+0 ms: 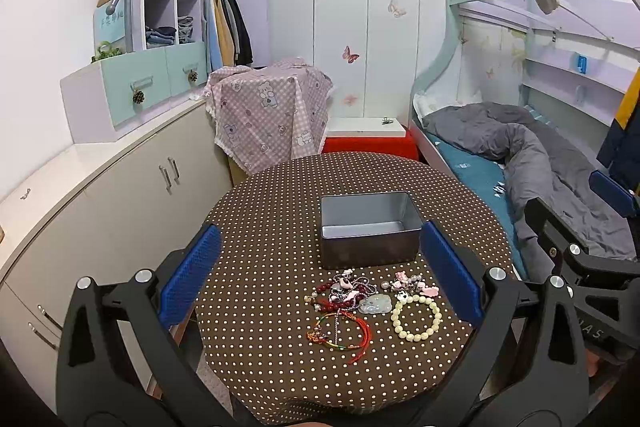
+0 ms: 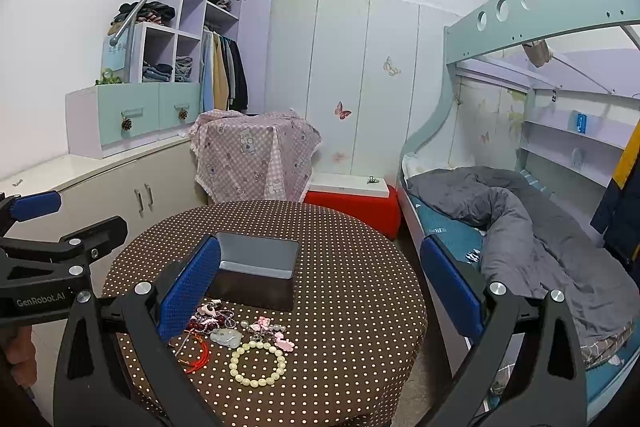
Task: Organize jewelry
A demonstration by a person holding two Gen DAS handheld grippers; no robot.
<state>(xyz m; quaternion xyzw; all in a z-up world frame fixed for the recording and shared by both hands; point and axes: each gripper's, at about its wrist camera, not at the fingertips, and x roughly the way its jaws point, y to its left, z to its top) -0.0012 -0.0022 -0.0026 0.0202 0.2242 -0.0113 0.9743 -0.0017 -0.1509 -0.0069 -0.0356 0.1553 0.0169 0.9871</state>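
Note:
An open grey metal box [image 1: 368, 229] stands on the round brown polka-dot table [image 1: 280, 307]; it also shows in the right wrist view [image 2: 256, 269]. In front of it lie a pale bead bracelet [image 1: 416, 317] [image 2: 258, 363], a red cord bracelet [image 1: 340, 337] [image 2: 196, 355], a dark red bead bracelet with a jade pendant [image 1: 348, 297] [image 2: 226, 337] and pink charm pieces [image 1: 412, 285] [image 2: 272, 333]. My left gripper [image 1: 320, 275] is open and empty above the jewelry. My right gripper [image 2: 320, 287] is open and empty, right of the pile.
A low cabinet [image 1: 100, 187] runs along the left wall. A cloth-covered stand [image 1: 268, 111] and a red stool [image 1: 368, 147] sit behind the table. A bunk bed with a grey duvet [image 1: 532, 155] is on the right.

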